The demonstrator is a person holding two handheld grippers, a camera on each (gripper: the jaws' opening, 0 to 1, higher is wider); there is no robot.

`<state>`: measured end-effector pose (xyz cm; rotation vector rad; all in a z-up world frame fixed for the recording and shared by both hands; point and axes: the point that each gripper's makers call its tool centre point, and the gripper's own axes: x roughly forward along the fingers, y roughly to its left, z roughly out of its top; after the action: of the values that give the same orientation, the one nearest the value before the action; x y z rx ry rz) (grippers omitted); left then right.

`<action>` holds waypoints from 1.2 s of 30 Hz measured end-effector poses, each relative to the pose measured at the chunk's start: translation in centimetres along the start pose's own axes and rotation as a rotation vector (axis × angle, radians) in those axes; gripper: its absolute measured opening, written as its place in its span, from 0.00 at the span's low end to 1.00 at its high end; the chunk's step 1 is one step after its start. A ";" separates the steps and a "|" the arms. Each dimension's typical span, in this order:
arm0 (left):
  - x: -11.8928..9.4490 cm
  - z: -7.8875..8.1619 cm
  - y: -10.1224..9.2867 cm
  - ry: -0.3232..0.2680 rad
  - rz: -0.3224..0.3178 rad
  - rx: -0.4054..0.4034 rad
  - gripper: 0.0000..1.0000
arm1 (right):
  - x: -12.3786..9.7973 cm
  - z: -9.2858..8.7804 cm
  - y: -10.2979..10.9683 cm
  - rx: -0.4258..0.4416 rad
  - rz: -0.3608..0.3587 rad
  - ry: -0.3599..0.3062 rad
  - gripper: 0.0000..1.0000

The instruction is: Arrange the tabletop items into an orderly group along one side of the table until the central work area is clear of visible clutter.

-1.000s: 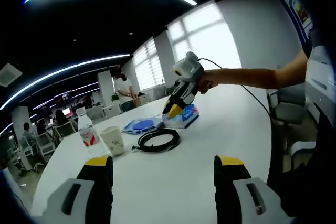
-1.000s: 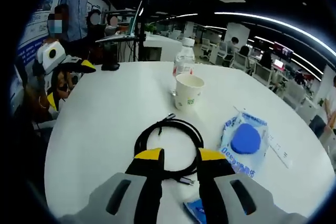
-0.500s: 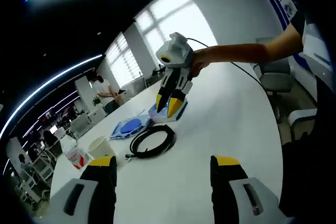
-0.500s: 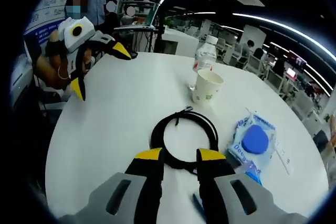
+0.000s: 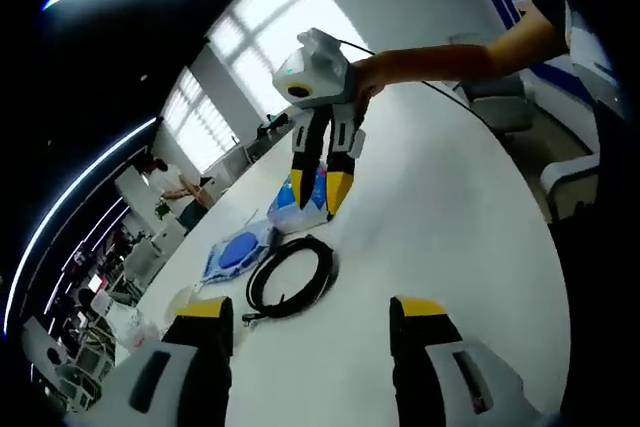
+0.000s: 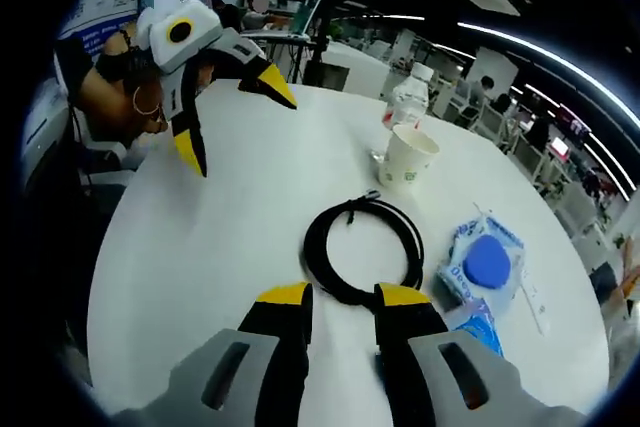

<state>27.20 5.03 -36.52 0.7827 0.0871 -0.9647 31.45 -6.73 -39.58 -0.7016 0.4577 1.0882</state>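
A black coiled cable (image 6: pixel 362 252) lies on the round white table (image 6: pixel 200 247), just ahead of my right gripper (image 6: pixel 342 295). That gripper's jaws stand a narrow gap apart with nothing between them. In the left gripper view it hangs (image 5: pixel 319 190) over a blue tissue pack (image 5: pixel 312 185), beyond the cable (image 5: pixel 292 277). My left gripper (image 5: pixel 312 309) is wide open and holds nothing; in the right gripper view it hovers (image 6: pixel 232 122) above the table's far left. A paper cup (image 6: pixel 408 157) and a water bottle (image 6: pixel 408 107) stand behind the cable. To the cable's right lies a blue-disc packet (image 6: pixel 482 262).
A small blue pack (image 6: pixel 470 322) sits at the right jaw's side, with a thin white strip (image 6: pixel 530 297) past the packet. A person's arm (image 5: pixel 450 57) holds the right gripper. Office desks, chairs and people lie beyond the table's edge.
The left gripper has risen and come closer over the table in the right gripper view. The right gripper has lifted above the tissue pack. The jaw gaps are unchanged.
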 end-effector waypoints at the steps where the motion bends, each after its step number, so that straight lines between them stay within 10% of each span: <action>1: 0.1 0.0 0.1 -0.001 -0.002 0.008 0.62 | 0.1 0.0 0.2 -0.005 0.003 0.005 0.23; 15: 3.7 0.5 0.7 0.018 -0.034 0.163 0.46 | 1.7 0.0 1.4 -0.054 0.023 0.018 0.23; 36: 8.5 -2.0 -0.2 0.128 -0.170 0.119 0.36 | 4.3 -0.1 1.6 -0.047 0.030 -0.017 0.18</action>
<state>32.59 0.27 -41.49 0.9585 0.2111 -1.0875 31.70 -3.56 -42.93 -0.7288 0.4302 1.1351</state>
